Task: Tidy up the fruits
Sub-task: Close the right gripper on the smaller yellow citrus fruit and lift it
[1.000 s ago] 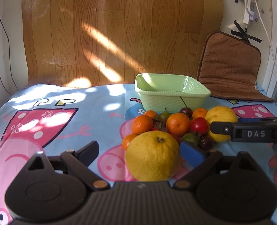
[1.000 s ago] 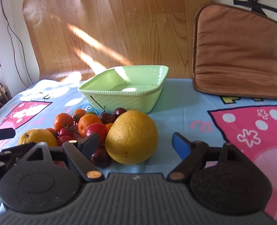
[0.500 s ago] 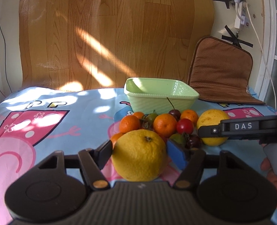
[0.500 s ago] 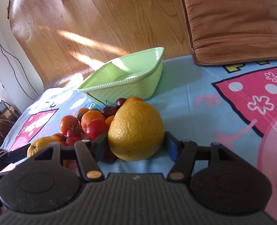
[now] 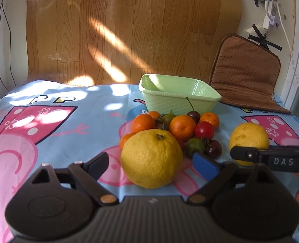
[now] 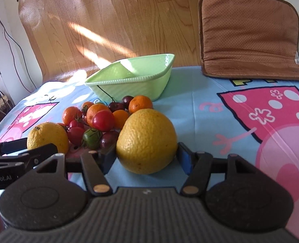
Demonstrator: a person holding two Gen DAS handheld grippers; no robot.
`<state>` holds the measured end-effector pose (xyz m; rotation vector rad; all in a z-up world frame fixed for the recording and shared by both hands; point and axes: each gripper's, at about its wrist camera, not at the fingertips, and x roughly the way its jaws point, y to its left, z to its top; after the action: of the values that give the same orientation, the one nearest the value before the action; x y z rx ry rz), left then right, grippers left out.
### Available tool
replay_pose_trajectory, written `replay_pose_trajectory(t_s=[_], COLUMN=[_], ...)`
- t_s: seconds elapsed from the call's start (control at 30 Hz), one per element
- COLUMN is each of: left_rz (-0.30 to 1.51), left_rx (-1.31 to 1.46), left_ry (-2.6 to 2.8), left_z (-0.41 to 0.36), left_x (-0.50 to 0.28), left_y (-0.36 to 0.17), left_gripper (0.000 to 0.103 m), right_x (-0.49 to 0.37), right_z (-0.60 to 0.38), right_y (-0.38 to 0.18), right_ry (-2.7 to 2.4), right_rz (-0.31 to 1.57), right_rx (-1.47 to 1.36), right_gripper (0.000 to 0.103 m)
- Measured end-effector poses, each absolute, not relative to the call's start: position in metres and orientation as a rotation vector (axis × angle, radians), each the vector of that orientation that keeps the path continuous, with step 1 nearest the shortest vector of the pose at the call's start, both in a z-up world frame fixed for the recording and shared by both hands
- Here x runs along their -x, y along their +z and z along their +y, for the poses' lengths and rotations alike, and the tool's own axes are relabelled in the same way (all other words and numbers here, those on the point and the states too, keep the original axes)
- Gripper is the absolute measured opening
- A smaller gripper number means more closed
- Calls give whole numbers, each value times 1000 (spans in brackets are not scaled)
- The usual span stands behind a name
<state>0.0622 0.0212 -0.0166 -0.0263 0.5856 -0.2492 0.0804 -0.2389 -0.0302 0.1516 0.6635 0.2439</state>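
Two big yellow citrus fruits sit on the cartoon-print cloth (image 5: 48,125), in front of the empty green bowl (image 6: 133,85). Left gripper (image 5: 151,163) jaws are opening around the left citrus (image 5: 151,158) (gaps on both sides). Right gripper (image 6: 146,159) jaws grip the right citrus (image 6: 146,141). Small oranges (image 5: 182,127), tomatoes and cherries cluster between them.

Glossy ribbed green bowl (image 5: 179,99), printed cloth sheet (image 5: 68,125), dimpled matt citrus (image 5: 151,159), wood-grain backdrop (image 5: 129,30).

Pale green bowl (image 5: 179,95); yellow citrus (image 5: 151,158); blue-pink cartoon-print cloth (image 5: 48,125); brown cushion (image 5: 244,73).
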Motion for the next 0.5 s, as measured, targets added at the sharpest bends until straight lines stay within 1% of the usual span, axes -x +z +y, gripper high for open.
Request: replay_pose_trajectory(t_s=[0.07,0.13,0.17,0.2,0.27,0.37,0.5], left_rz=[581,571,577,596,637,637,646], left_rx=[46,53,54,61,81,81,135], left_ry=[-246,-242,-244,-253,-269,-264,-278], left_z=[25,26,25,25,23,22,30], left_x=[-65,-67,-68,-71,-74,-70,-70], left_y=[-13,-10,-10,-12,-17,-27,-27], left_gripper=[93,88,79,75,72,71,70], right_x=[-78,-74,-74,-74,-73,-73,-75], right_z=[-238,-237,-236,-236,-237,-236,-237], right_y=[-29,-27,-26,-26,-27,-30,-32], right_ry=[235,231,230,227,219,218,226], right_rz=[653,633,631,632,642,648,655], right_rx=[-144,-129,-123,-121,-126,-127,-142], right_gripper=[67,67,67,67,67,67,66])
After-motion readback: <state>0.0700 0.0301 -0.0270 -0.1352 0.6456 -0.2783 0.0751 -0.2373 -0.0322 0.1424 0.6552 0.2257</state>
